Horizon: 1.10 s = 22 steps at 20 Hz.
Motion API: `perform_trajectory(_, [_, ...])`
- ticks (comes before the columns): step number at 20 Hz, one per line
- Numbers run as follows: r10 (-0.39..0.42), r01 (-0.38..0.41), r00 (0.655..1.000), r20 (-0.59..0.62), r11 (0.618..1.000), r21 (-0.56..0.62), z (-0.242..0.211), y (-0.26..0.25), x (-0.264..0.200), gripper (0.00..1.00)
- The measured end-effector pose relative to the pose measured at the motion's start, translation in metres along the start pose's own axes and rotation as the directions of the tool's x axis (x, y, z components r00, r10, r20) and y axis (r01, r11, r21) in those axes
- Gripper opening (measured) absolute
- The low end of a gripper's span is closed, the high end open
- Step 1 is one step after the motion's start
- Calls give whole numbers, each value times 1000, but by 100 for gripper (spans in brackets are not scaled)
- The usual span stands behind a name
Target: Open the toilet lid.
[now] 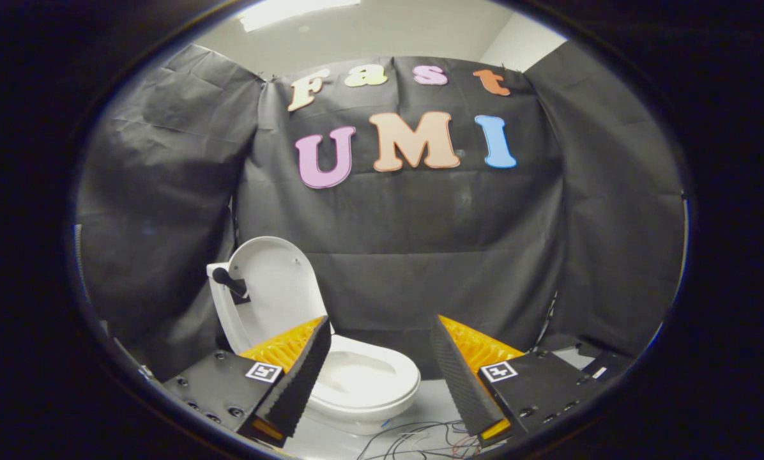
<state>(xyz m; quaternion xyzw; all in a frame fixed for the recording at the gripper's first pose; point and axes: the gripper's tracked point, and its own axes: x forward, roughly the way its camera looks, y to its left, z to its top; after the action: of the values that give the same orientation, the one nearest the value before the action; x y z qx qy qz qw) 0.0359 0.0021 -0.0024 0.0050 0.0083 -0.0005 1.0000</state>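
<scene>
Toilet lid (273, 287) upright; jaws apart

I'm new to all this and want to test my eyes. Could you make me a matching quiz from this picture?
Things:
1. lid
2. seat
3. gripper
4. wires

States:
A. loose on the floor
B. raised upright
C. open, holding nothing
D. down on the bowl

Pairs: 1-B, 2-D, 3-C, 4-A

Gripper view faces booth wall (420, 243); low, near toilet (356, 377); jaws spread apart.
</scene>
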Motion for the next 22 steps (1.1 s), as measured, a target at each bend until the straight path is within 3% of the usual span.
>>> perform_trajectory(4, [37, -36, 999, 23, 999, -35, 2, 16, 49, 95])
perform_trajectory(8, [61, -64, 996, 57, 997, 37, -4, 43, 89, 95])
perform_trajectory(10, [33, -40, 997, 66, 994, 99, -10, 52, 102, 95])
perform_trajectory(12, [-63, 46, 995, 81, 979, 197, -17, 50, 113, 95])
perform_trajectory(15, [-210, 173, 975, 71, 921, 350, -39, 47, 119, 95])
perform_trajectory(18, [-299, 262, 954, 8, 850, 457, -79, 55, 116, 94])
perform_trajectory(22, [-336, 335, 934, -120, 713, 616, -141, 62, 116, 94])
